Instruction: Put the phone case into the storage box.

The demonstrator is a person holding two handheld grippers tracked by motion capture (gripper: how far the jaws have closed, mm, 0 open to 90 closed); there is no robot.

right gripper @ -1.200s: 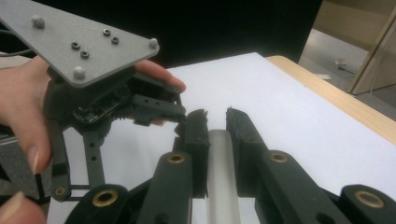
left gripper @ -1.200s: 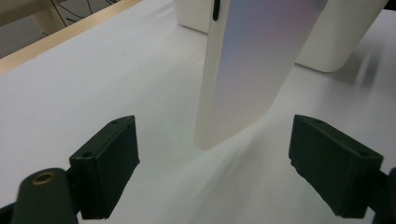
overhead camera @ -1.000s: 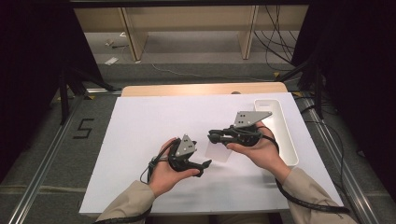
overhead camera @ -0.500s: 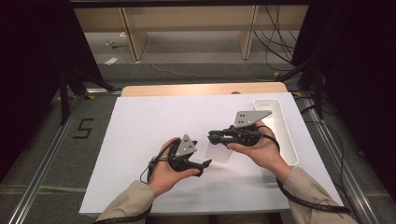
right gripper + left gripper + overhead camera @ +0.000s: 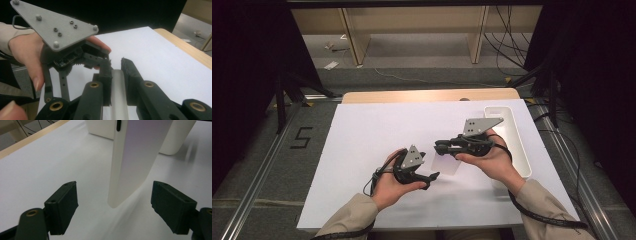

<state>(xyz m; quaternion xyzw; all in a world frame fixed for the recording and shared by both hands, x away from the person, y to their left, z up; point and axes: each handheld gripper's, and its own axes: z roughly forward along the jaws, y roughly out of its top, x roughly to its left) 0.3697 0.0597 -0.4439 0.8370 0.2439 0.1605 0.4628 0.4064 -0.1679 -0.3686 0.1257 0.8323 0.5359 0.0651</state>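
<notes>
My right gripper point(image 5: 439, 147) points left, shut on the top of a flat white slab point(image 5: 446, 164) that hangs down toward the table. In the right gripper view its jaws point(image 5: 116, 65) clamp the slab's thin edge point(image 5: 117, 85). My left gripper point(image 5: 428, 166) is held low in front of it, pointing right. In the left gripper view the slab point(image 5: 140, 152), with a small black slot near its top, hangs with its lower end between my open jaws point(image 5: 115, 192). They have just been closing, with a gap left on each side.
A white sheet point(image 5: 372, 135) covers the table, with a wooden strip point(image 5: 412, 95) along its far edge. A long white tray point(image 5: 512, 135) stands at the right, just behind my right hand. Cables trail off the near right corner.
</notes>
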